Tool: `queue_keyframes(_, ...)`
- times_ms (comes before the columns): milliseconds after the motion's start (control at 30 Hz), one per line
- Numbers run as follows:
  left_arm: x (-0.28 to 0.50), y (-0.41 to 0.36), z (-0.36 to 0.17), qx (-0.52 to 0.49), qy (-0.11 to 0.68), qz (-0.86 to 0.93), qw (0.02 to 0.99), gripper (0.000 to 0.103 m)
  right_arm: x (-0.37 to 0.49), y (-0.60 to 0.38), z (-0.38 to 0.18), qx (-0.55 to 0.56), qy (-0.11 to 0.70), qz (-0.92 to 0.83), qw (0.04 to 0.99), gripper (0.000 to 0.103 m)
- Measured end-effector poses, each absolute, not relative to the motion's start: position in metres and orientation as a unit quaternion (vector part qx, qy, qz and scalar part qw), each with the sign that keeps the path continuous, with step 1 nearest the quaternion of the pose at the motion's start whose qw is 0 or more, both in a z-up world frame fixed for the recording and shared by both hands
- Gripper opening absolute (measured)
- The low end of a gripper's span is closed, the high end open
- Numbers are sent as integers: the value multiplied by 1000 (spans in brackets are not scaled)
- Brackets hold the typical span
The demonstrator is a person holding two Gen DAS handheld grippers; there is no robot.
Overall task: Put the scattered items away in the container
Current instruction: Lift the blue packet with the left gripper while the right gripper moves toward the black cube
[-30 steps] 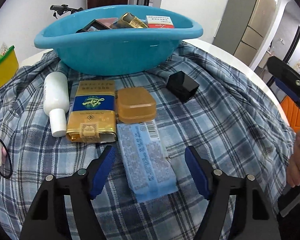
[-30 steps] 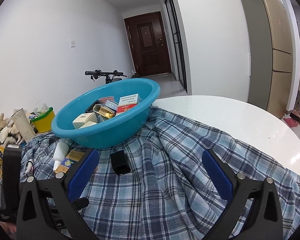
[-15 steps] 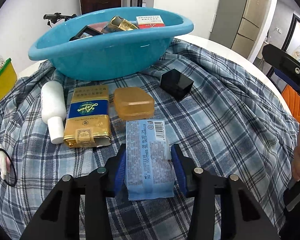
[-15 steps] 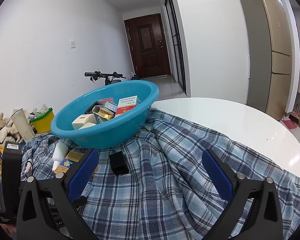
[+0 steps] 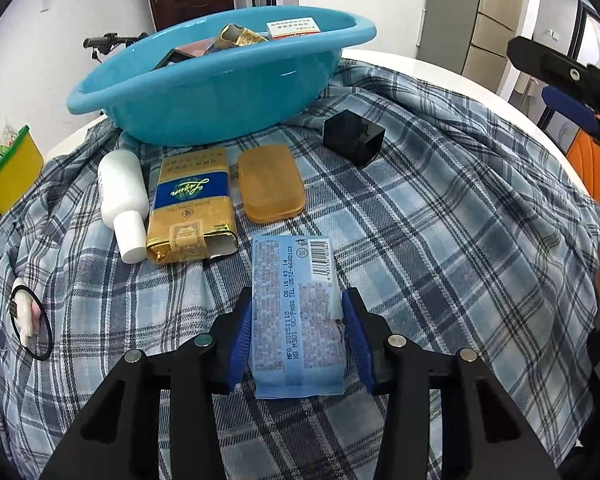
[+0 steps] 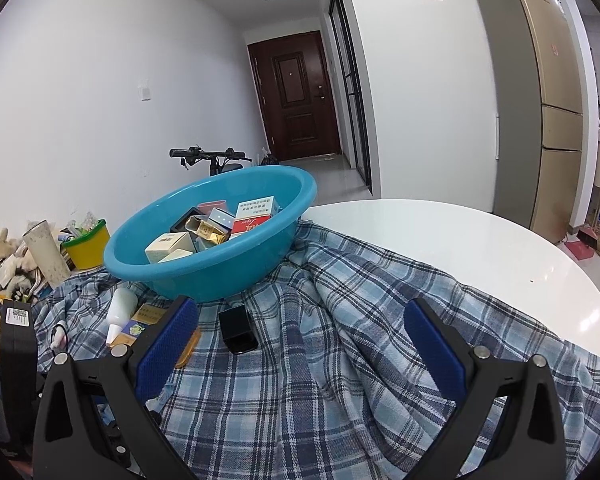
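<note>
The white round counter (image 6: 480,248) carries a blue plaid cloth (image 5: 440,240) that covers most of its near side. On the cloth, at twelve o'clock from the left tongs, sits the turquoise basin (image 5: 220,92), already holding several small boxes, among them a red-and-white carton (image 6: 256,210) and a gold box (image 6: 204,230).

The left tongs (image 5: 298,340) have closed on the pale blue wipes packet (image 5: 296,312); the blue pads (image 5: 240,336) press both long sides of its near end, and its far end with the barcode points toward the basin. Whether it is clear of the cloth I cannot tell.

Between packet and basin lie the loose things. The gold-and-blue tea pack (image 5: 190,208) is at eleven o'clock from the packet, with the white bottle (image 5: 124,204) just beside it on its nine o'clock side, cap toward me. The amber plastic case (image 5: 270,186) lies at twelve o'clock, just beside the tea pack. The black box (image 5: 354,140) stands at one o'clock, close to the basin's foot. A black hair tie (image 5: 36,324) with a small white thing lies well apart at nine o'clock.

The right tongs (image 6: 300,348) hang with jaws wide apart and nothing between them, over bare cloth, the black box at eleven o'clock from them.
</note>
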State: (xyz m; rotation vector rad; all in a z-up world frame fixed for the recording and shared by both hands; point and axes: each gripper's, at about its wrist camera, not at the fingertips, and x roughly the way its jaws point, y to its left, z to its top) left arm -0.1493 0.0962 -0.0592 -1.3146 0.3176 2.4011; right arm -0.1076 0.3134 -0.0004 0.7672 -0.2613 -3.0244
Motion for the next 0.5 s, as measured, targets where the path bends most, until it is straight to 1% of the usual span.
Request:
queue_keyframes(300, -148, 103, -62, -454, 133, 862, 182, 48, -108, 316, -1, 246, -89, -965, 2, 103)
queue_keyframes(367, -148, 103, -62, -452, 137, 863, 177, 56, -108, 316, -1, 247, -89, -965, 3, 103)
queue_keyframes(400, -148, 102, -62, -452, 138, 864, 175, 63, -108, 317, -1, 247, -89, -965, 3, 103)
queue_keyframes(433, -149, 102, -63, -453, 138, 863, 176, 65, -108, 317, 0, 247, -89, -965, 3, 103)
queue_keyframes(500, -148, 102, -63, -451, 137, 864, 176, 65, -108, 317, 0, 247, -89, -965, 3, 103)
